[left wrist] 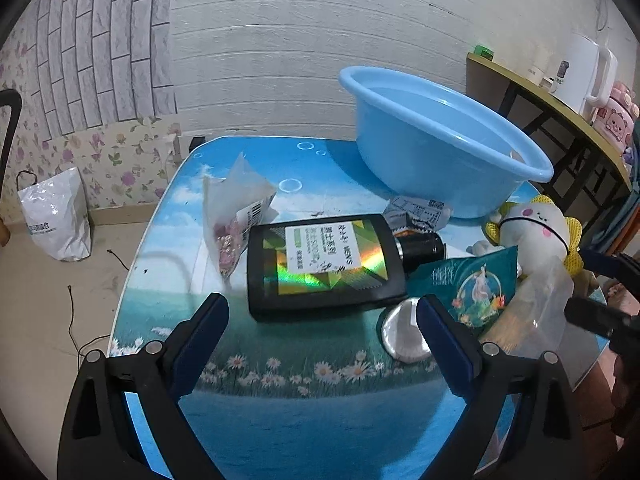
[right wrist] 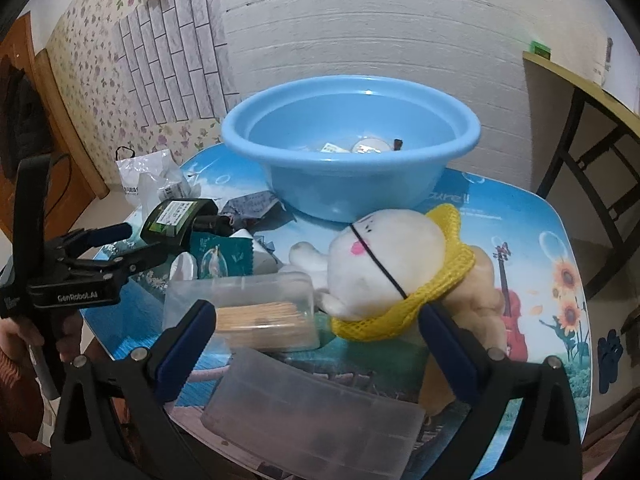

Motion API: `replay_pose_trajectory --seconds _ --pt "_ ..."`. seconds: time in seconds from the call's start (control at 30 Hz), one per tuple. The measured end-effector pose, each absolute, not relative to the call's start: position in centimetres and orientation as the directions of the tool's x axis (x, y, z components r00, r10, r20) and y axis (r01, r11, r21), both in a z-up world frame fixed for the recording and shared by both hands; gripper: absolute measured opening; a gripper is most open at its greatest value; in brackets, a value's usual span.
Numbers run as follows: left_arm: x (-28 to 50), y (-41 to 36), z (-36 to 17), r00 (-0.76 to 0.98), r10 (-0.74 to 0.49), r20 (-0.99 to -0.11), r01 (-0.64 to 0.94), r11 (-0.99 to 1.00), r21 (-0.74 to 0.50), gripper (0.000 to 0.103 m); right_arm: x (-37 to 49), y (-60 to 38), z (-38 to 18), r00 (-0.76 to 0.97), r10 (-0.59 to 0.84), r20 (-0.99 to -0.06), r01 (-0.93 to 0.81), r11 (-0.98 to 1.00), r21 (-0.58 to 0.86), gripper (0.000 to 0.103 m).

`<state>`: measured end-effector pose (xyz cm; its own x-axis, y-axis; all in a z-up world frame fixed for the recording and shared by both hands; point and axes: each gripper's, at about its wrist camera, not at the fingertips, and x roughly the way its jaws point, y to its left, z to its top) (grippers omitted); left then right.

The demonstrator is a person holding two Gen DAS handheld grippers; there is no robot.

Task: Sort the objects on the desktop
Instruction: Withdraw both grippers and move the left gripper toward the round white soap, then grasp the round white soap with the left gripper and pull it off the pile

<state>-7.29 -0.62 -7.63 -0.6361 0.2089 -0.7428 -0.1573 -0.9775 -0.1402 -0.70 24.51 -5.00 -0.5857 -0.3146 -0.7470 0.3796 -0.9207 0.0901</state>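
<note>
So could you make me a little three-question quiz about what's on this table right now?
1. True or false: the blue basin is empty.
2. The black bottle is: A) standing upright, B) lying on its side, C) inside the basin.
3. Which thing lies nearest in front of the right tongs: the clear box of sticks or the round silver pad?

Key:
1. False: a few small things lie in it.
2. B.
3. The clear box of sticks, beside the plush toy. Both the right tongs and the left tongs are open and hold nothing.
</note>
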Motion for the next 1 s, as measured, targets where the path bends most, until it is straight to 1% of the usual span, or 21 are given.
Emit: replay_pose_trajectory --seconds 0.3,0.5,0.73,0.87,1.0 --pt "-8.5 -0.6 -7.7 -0.625 0.206 -0.753 -0.159 -0.978 -0.136 0.095 -0.4 24.3 -4.4 -0.572 -0.367 -0.733 0.414 -0.901 0.128 0.103" --pt "-6.8 -1.1 -7.3 -0.634 0.222 -0.741 -0.175 -0.974 -0.142 0.095 0.1 24.0 -3.8 -0.576 -0.398 -0.714 0.458 -0.881 0.121 0.103" --pt "-5.5 -1.5 -7.8 -0.619 0.238 -0.749 -0.177 -0.971 -0.161 0.095 0.9 23.4 -3.3 -0.567 -0.448 -0.691 0.523 -0.844 0.118 0.103" --pt "-5.1 -0.5 -8.1 -0.607 0.251 -0.754 -0.203 -0.966 -0.158 0.095 1.4 23.7 -3.4 -0.564 -0.436 -0.702 0.524 -0.845 0.104 0.103" --pt "-4.7 0.8 -8.3 -0.607 0.252 -0.754 -0.239 -0.962 -0.129 0.095 2.4 25.1 -4.4 -0.553 -0.384 -0.739 0.469 -0.877 0.105 0.103"
